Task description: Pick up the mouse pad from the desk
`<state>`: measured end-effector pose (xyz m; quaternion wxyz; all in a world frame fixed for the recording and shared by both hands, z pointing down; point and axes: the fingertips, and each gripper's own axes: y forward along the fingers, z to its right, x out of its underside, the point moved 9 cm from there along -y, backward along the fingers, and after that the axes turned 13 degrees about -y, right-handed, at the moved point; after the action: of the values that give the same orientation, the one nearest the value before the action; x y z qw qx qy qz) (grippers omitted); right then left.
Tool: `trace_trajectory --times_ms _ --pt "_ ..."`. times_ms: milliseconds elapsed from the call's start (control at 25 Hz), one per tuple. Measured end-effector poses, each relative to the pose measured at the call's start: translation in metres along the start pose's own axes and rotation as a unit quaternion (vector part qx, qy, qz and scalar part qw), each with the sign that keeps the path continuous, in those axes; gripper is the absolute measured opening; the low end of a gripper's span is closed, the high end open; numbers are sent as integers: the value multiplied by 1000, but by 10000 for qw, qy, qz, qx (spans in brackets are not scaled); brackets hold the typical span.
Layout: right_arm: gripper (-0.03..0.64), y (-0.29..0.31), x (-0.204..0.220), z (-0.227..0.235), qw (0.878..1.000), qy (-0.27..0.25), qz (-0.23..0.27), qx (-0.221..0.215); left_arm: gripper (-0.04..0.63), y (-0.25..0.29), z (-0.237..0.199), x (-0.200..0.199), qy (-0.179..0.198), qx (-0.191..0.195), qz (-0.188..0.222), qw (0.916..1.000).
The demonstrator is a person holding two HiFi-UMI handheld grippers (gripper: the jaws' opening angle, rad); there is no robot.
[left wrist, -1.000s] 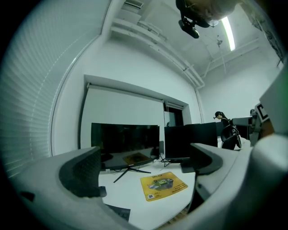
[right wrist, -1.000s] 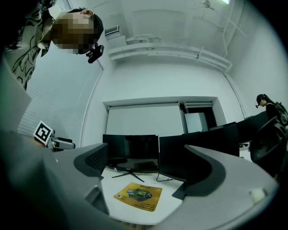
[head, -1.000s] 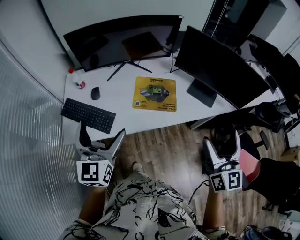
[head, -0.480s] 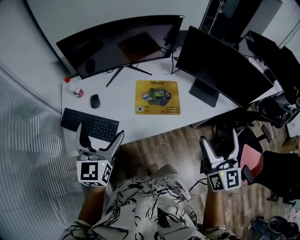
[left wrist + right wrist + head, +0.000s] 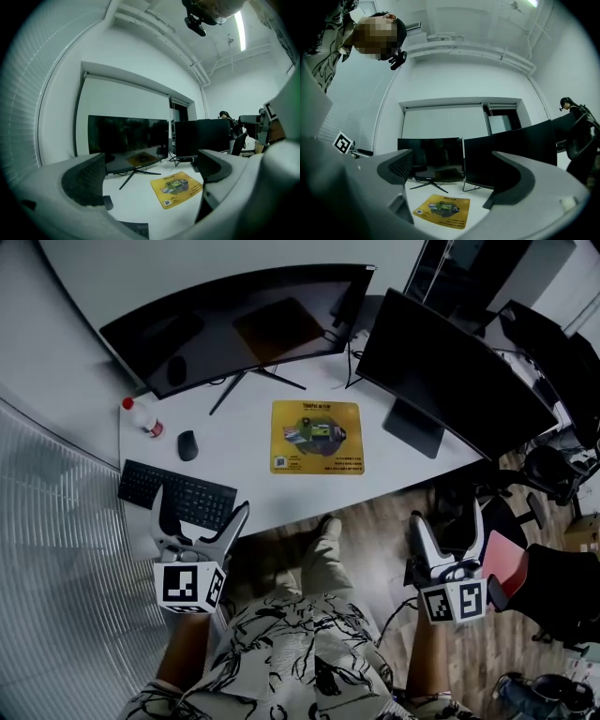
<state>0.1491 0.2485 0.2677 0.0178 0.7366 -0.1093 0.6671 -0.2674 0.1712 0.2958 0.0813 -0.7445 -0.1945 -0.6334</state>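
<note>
A yellow mouse pad (image 5: 317, 436) with a printed picture lies flat on the white desk (image 5: 244, 474), in front of the two monitors. It also shows between the jaws in the left gripper view, the mouse pad (image 5: 177, 186), and in the right gripper view, the mouse pad (image 5: 441, 210). My left gripper (image 5: 199, 515) hangs open near the desk's front left corner, by the keyboard. My right gripper (image 5: 448, 532) is open over the wooden floor, right of the desk. Both are empty and well short of the pad.
A black keyboard (image 5: 176, 494), a black mouse (image 5: 187, 444) and a red-capped bottle (image 5: 141, 416) sit at the desk's left. A curved monitor (image 5: 234, 324) and a flat monitor (image 5: 450, 371) stand behind the pad. Office chairs (image 5: 553, 474) crowd the right side.
The view has shifted slightly as the person stepped toward the desk; a foot now shows near the desk's front edge. Both grippers stay open and empty.
</note>
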Motion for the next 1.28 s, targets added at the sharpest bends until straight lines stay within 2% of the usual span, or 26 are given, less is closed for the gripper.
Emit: trace_trajectory --times_ms 240,480,840,1080,1280 --pt "511 45 11 23 9999 -3 36 -136 601 43 1 1 -7 -140 -36 9999" --pt "511 98 21 59 9994 55 172 -280 601 93 8 -15 -12 -285 140 9995" --pt "511 176 38 100 9964 243 193 -783 601 165 21 -23 -101 -499 95 9987" --pt "509 218 58 109 9901 422 108 -1334 601 198 41 -22 -240 -778 4 9967" --pt "509 243 88 106 9824 726 -138 -1716 601 207 45 -20 102 -1073 -1 9942"
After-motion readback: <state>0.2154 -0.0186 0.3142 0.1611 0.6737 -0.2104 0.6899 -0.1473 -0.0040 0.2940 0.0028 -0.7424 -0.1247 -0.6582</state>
